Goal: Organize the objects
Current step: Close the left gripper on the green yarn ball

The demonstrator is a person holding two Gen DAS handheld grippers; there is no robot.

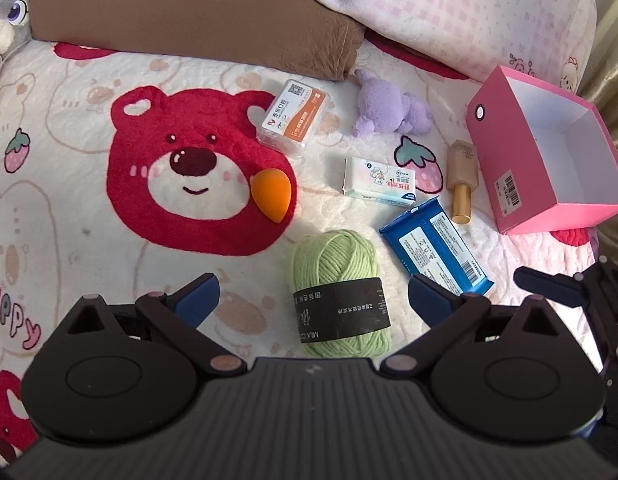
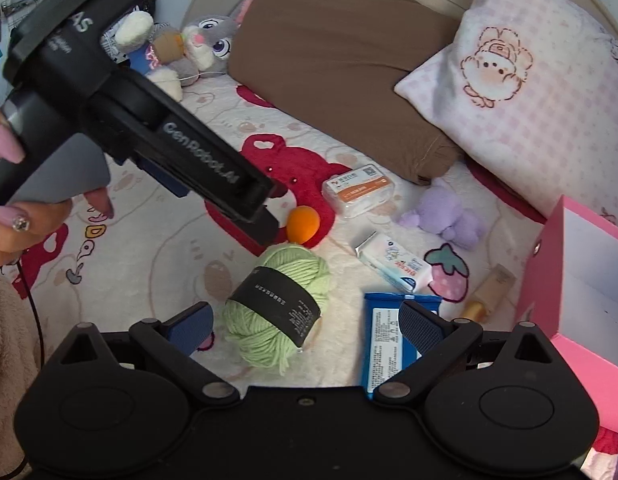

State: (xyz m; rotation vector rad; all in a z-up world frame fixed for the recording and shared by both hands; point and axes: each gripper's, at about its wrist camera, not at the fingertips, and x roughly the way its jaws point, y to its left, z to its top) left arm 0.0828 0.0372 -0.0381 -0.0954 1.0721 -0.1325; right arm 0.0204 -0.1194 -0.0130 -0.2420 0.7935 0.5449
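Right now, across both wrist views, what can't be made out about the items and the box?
- Pink box: right wrist view cuts it off at the frame edge, so its inside is mostly unseen.
- Blue packet: right wrist view, partly covered by the right gripper finger.
- Foundation bottle: right wrist view, partly hidden behind the box.
- Green yarn label: print too small to read in either view.

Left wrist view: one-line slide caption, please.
Open left gripper poised above green yarn on bedspread; pink box empty.

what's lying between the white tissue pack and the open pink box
A beige foundation bottle with a gold cap lies between the white tissue pack and the pink box, clearest in the left wrist view.
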